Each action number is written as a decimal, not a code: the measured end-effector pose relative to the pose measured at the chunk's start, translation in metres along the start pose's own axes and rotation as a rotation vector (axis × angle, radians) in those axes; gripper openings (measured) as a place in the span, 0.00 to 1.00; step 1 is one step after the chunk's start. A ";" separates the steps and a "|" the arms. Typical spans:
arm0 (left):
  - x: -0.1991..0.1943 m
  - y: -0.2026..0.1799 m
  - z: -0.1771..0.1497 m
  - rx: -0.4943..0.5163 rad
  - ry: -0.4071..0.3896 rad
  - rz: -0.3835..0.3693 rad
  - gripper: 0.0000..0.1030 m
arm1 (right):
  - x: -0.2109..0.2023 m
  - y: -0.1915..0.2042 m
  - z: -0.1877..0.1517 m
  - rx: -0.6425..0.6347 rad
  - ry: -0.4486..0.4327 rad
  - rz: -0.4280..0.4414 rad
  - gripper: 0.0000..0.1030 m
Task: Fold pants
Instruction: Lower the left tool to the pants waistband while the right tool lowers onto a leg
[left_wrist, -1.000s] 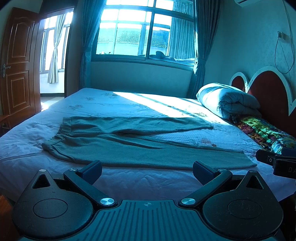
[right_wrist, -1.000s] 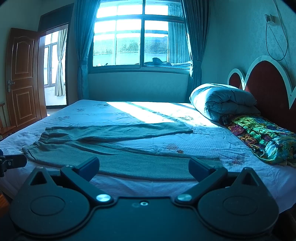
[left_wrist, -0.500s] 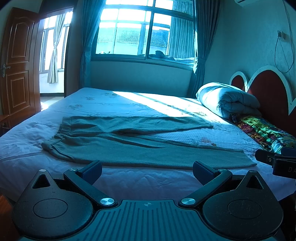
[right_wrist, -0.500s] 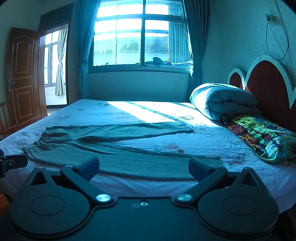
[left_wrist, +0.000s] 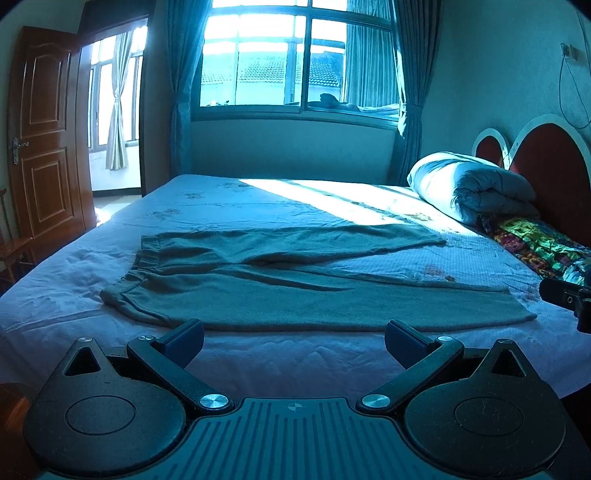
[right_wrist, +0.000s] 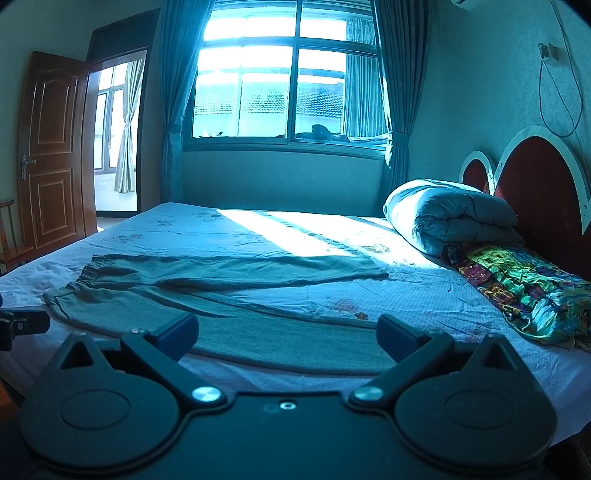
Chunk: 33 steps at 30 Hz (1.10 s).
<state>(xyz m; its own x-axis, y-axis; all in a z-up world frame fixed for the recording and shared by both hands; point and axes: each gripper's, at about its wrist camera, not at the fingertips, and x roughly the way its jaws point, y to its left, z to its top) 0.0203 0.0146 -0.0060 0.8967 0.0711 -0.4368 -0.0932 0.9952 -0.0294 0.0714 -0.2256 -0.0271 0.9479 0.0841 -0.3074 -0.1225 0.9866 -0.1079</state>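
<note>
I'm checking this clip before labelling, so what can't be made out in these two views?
- Grey-green knit pants: in the right wrist view, the open right tongs cover part of the near leg.
- Left tongs: only a tip shows at the right view's left edge.
- Patchwork multicoloured quilt: cut off by the left view's right edge.

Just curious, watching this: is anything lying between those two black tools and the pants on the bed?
Nothing visible. Both the left tool and right tool hang open at the bed's near edge, with only bare sheet before the pants.
</note>
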 end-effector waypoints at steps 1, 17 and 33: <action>0.005 0.005 0.003 -0.004 -0.003 0.013 1.00 | 0.006 -0.002 0.001 0.000 -0.001 0.001 0.94; 0.138 0.078 0.045 0.001 0.129 0.109 1.00 | 0.131 0.019 0.037 -0.036 0.089 0.113 0.94; 0.246 0.138 0.069 -0.036 0.168 0.155 1.00 | 0.239 0.065 0.054 -0.107 0.173 0.175 0.94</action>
<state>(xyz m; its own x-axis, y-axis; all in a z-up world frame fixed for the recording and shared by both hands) 0.2577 0.1740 -0.0556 0.7864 0.2076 -0.5818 -0.2421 0.9701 0.0189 0.3056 -0.1336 -0.0566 0.8461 0.2178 -0.4865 -0.3192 0.9380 -0.1354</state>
